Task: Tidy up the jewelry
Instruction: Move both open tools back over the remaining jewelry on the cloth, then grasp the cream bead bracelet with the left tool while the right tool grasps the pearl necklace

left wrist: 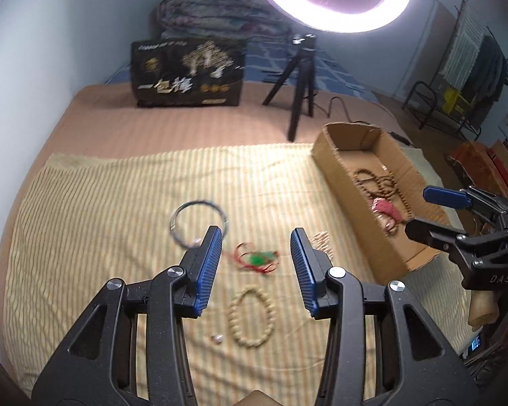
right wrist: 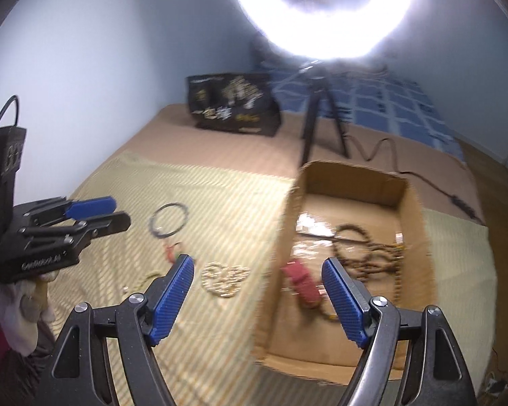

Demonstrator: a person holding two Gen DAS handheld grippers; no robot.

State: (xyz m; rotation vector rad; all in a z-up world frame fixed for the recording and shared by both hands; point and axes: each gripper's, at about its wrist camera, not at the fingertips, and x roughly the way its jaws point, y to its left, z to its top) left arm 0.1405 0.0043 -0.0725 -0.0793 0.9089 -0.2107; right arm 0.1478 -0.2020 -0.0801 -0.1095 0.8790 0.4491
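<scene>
On the striped yellow cloth (left wrist: pixel 118 203) lie a dark ring necklace (left wrist: pixel 196 223), a green pendant on red cord (left wrist: pixel 259 258), a pale bead bracelet (left wrist: pixel 252 319), a small silver piece (left wrist: pixel 216 339) and a pale bead pile (right wrist: pixel 224 279). My left gripper (left wrist: pixel 255 247) is open and empty, above the pendant and bracelet. A cardboard box (right wrist: pixel 413 223) holds brown bead strands (right wrist: pixel 369 250) and a red pouch (right wrist: pixel 301 280). My right gripper (right wrist: pixel 257 275) is open and empty over the box's near left wall; it also shows in the left wrist view (left wrist: pixel 426 211).
A black tripod (left wrist: pixel 298 84) with a bright ring light (left wrist: pixel 332 0) stands behind the cloth, its cable (right wrist: pixel 433 182) trailing past the box. A black printed bag (left wrist: pixel 188 74) stands at the back. A folded quilt (left wrist: pixel 216 13) lies behind it.
</scene>
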